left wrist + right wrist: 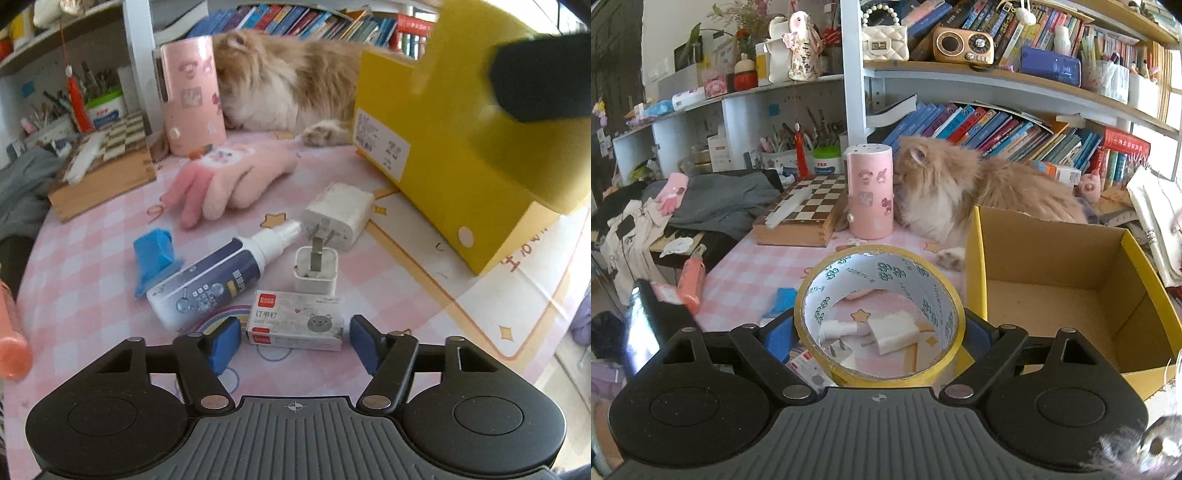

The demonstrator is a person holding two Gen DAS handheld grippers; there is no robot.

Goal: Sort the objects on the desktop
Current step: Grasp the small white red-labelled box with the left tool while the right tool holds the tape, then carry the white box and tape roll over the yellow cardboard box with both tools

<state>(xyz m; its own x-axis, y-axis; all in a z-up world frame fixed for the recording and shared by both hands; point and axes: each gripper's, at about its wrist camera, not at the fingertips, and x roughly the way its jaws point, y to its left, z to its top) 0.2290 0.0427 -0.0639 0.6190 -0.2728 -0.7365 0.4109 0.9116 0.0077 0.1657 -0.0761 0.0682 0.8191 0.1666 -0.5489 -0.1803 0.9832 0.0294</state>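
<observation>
In the left wrist view a white staple box (295,321) with a cat drawing lies on the pink checked tablecloth (92,280). My left gripper (294,343) straddles it, its blue pads (225,343) close to both ends with slim gaps showing, so it is open. Behind the box lie a spray bottle (210,280), a small white charger (316,273), a larger white charger (340,214), a blue piece (155,254) and a pink glove (236,181). In the right wrist view my right gripper (877,336) is shut on a yellow tape roll (945,291), held above the desk beside the yellow cardboard box (975,266), which stands open.
A fluffy cat (960,184) lies at the back of the desk, nose against a pink cylinder (871,192). A wooden chessboard box (805,210) sits at the left, an orange tube (690,280) at the desk's left edge. Bookshelves fill the background. A dark blurred shape (543,77) hangs over the yellow box (461,147).
</observation>
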